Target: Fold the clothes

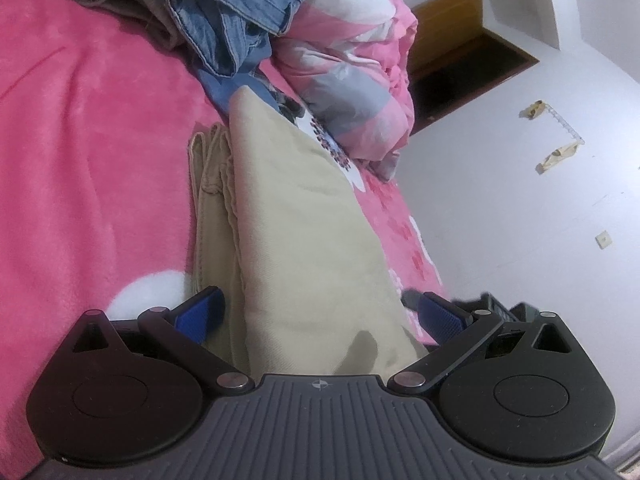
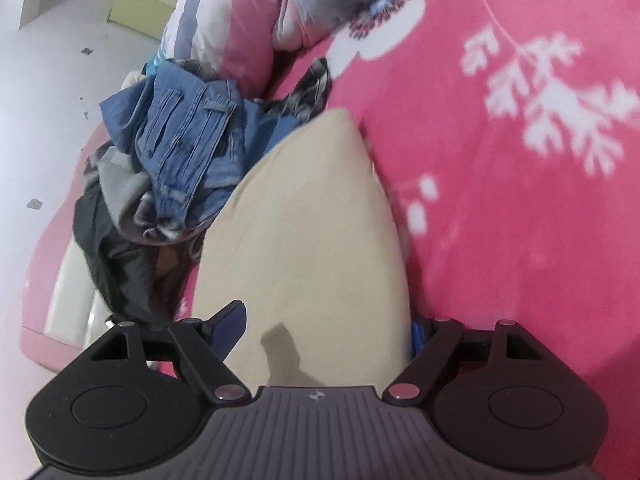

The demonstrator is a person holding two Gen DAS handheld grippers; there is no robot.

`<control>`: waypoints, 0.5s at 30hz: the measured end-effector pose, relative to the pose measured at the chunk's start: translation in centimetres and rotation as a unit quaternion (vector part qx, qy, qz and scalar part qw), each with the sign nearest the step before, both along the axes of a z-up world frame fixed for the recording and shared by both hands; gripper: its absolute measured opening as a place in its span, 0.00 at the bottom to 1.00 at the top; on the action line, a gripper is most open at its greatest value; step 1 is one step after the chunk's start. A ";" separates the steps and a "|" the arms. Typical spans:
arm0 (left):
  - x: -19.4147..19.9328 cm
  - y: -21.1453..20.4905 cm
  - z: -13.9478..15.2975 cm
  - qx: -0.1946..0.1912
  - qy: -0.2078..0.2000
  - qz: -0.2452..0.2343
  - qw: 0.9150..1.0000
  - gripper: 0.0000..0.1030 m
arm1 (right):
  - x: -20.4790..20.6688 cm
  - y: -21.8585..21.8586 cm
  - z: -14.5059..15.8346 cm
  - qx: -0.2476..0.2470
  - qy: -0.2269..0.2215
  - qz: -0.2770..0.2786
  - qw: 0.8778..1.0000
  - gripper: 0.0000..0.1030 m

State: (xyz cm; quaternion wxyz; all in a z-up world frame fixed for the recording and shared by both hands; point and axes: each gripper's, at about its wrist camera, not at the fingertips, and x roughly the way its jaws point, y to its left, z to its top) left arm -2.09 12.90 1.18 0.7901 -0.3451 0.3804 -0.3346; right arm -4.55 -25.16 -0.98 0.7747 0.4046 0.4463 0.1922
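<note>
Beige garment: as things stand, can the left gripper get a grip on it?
Probably yes. The left gripper stands open, and the near end of the beige garment already lies between its fingers, with nothing on top of it there.

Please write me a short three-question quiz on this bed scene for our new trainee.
1. True or false: the beige garment lies folded on the pink blanket.
2. What lies heaped beyond it? A) towels B) denim jeans C) shoes
3. The left gripper and right gripper both have their jaws ____.

Key: 1 true; 2 B; 3 open, with the beige cloth between them.
</note>
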 end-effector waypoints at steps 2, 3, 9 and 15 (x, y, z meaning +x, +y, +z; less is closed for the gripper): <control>0.0 0.1 -0.1 -0.003 -0.002 0.000 1.000 1.00 | -0.7 -0.1 0.0 0.010 0.007 0.002 1.000 0.77; -0.1 0.1 -0.1 -0.004 -0.003 -0.001 1.000 1.00 | -0.9 -0.1 0.0 0.013 0.009 0.003 1.000 0.77; -0.2 0.1 -0.1 -0.003 -0.005 -0.002 1.000 1.00 | 0.5 0.2 -0.4 0.039 0.017 0.016 0.999 0.79; -0.2 0.1 0.0 0.000 -0.002 0.001 1.000 1.00 | 2.1 0.0 -1.7 0.097 0.016 0.026 0.995 0.76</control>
